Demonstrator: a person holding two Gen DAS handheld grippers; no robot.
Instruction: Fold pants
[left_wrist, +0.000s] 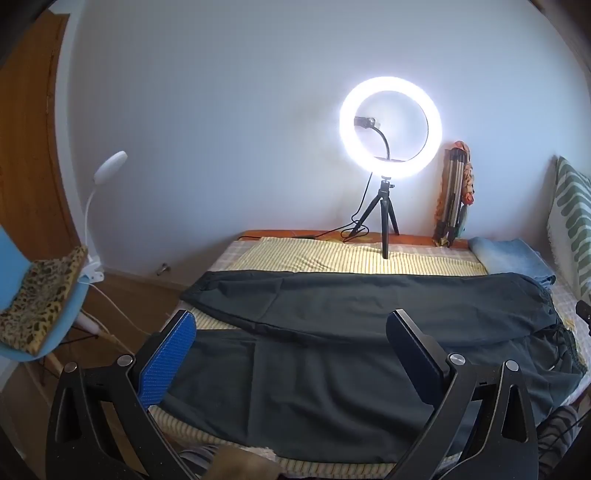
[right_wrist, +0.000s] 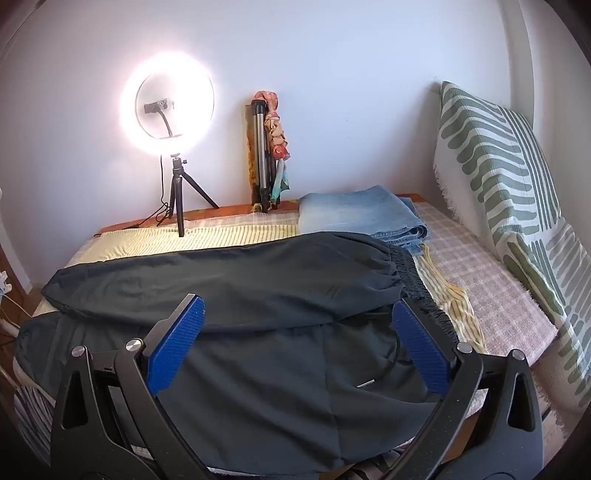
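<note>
Place: home bedroom
Evidence: bed (right_wrist: 498, 295) with patterned pillow (right_wrist: 509, 166), folded jeans (right_wrist: 362, 214), wooden door (left_wrist: 26, 147), ring light (left_wrist: 390, 127) at the bed's far edge

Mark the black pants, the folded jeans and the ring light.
black pants (right_wrist: 258, 280): right wrist view, on the far leg's cloth.
folded jeans (right_wrist: 354, 210): right wrist view, top face.
ring light (left_wrist: 390, 88): left wrist view, upper glowing rim.

Bedroom corner, lamp glowing
A ring light (left_wrist: 390, 127) is shining against the pale wall (left_wrist: 221, 110), standing on the bed (right_wrist: 498, 295).
</note>
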